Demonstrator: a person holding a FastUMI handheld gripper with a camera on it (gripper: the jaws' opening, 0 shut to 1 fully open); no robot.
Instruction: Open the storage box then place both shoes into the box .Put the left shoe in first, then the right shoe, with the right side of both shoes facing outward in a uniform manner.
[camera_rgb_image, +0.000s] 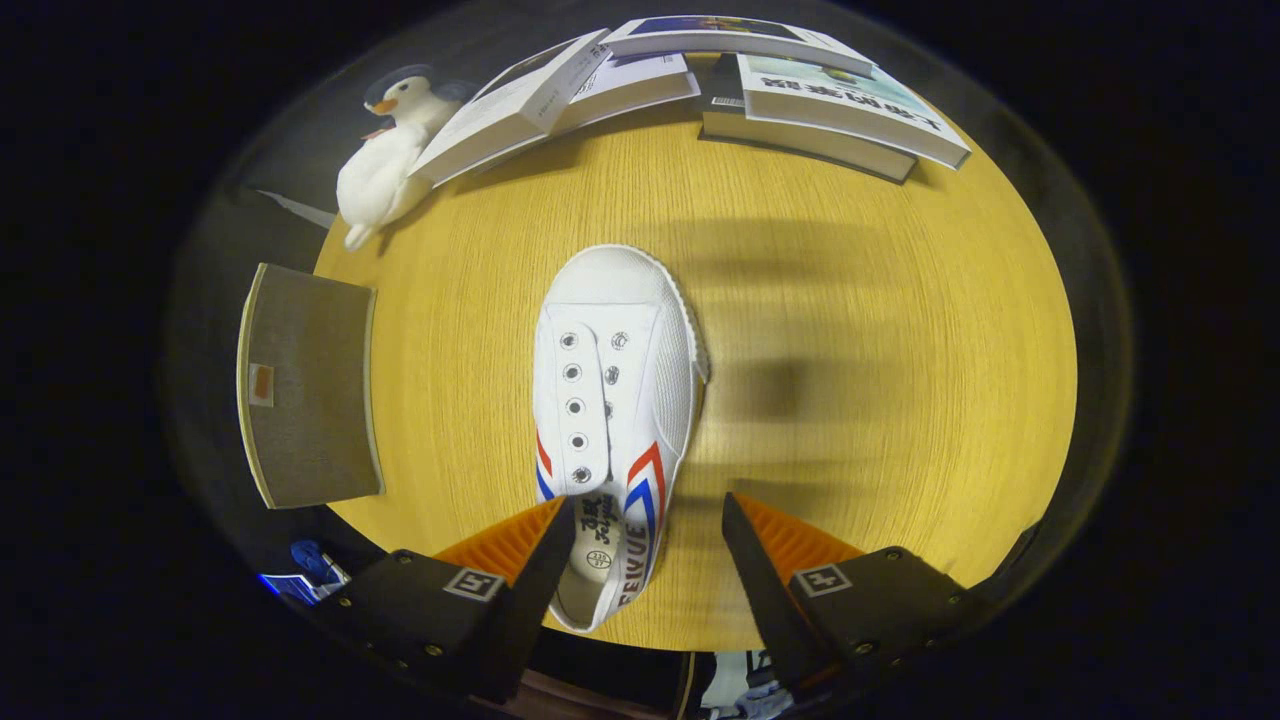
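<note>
Gripper view: you hold the gripper (648, 560) above a round wooden table (880, 300), its jaws spread wide and gripping nothing. A white canvas shoe (620, 380) with red and blue stripes lies on the tabletop, toe pointing away from you. Its heel end sits between the fingers, close against the left finger (520, 555) and well clear of the right one; whether the left finger touches it cannot be told. To the left of the shoe, at the table's edge, rests a grey-brown flat panel (305, 385), possibly the storage box or its lid, though that is not certain. Beyond the shoe, books (700, 90) are stacked along the far edge, with a plush duck (385, 160) beside them.

By this picture the shoe is still out on the table and not yet grasped. Packing appears largely ahead of you: gripping this shoe, boxing it, and matching the pair's facing.
</note>
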